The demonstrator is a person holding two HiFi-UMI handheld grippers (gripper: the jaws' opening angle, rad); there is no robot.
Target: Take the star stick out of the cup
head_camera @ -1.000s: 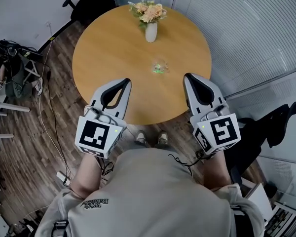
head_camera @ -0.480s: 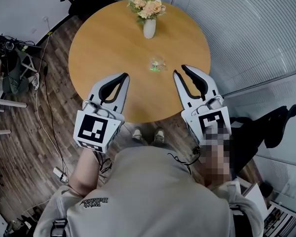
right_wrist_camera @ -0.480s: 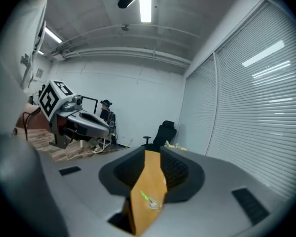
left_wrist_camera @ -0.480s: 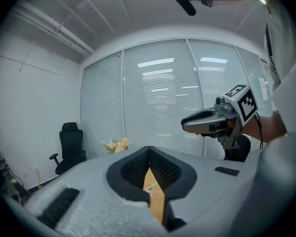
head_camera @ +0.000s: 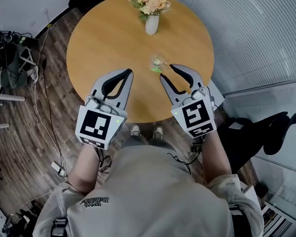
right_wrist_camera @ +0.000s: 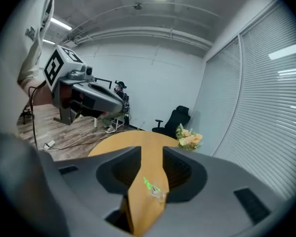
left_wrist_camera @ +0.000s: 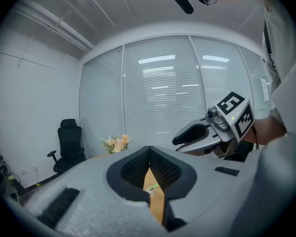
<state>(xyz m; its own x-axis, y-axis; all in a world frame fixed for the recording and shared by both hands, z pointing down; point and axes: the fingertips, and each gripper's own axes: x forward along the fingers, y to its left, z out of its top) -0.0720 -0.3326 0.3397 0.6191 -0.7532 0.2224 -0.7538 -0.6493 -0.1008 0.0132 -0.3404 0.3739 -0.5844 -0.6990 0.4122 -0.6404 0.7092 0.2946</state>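
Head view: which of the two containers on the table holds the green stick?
The small clear cup, the nearer one, with the green star stick in it; the white vase farther back holds pale flowers.

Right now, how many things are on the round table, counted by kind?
Vase of flowers: 1
Clear cup: 1
Green star stick: 1
Total: 3
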